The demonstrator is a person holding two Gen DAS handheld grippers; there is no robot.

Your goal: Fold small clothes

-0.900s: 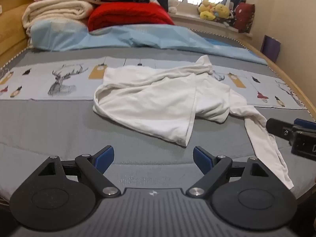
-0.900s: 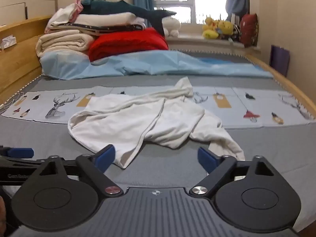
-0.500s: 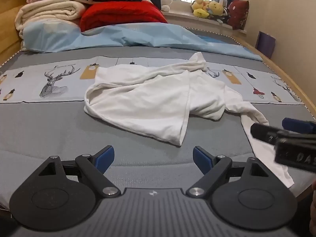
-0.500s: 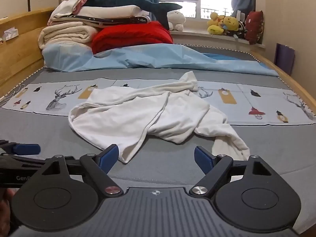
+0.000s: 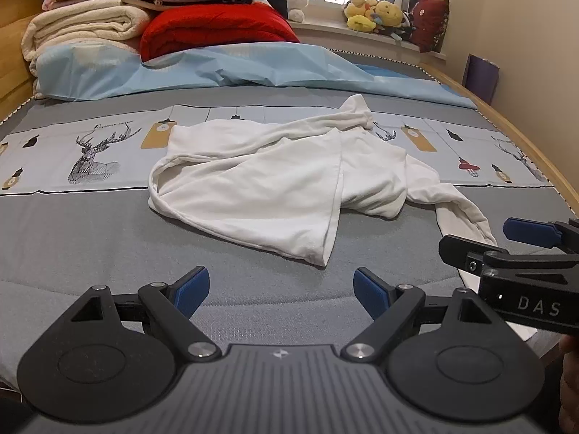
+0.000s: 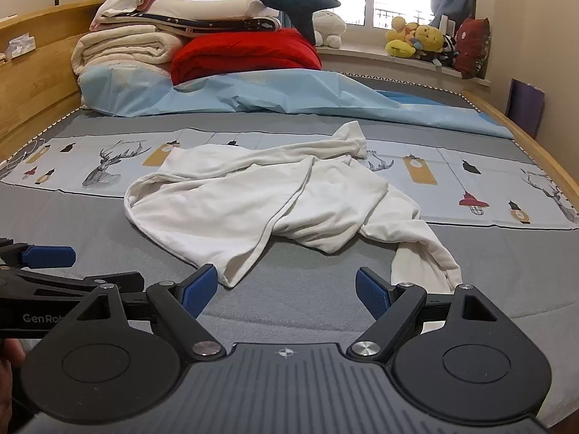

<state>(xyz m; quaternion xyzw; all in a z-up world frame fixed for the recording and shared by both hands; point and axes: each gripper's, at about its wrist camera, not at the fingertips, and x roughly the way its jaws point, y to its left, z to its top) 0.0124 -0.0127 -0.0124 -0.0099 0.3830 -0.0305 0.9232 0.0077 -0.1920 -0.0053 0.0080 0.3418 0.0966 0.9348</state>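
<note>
**Approach, before any fold**

The white garment lies crumpled mid-bed at 12 o'clock. The left gripper and right gripper both gape wide, holding nothing. Next, I judge: grasp the near hem corner and spread it flat.

The left gripper sits at the bottom centre of its own view, blue-padded fingers spread wide with nothing between them. The right gripper is likewise spread and unloaded, and also enters the left view's right edge.
</note>
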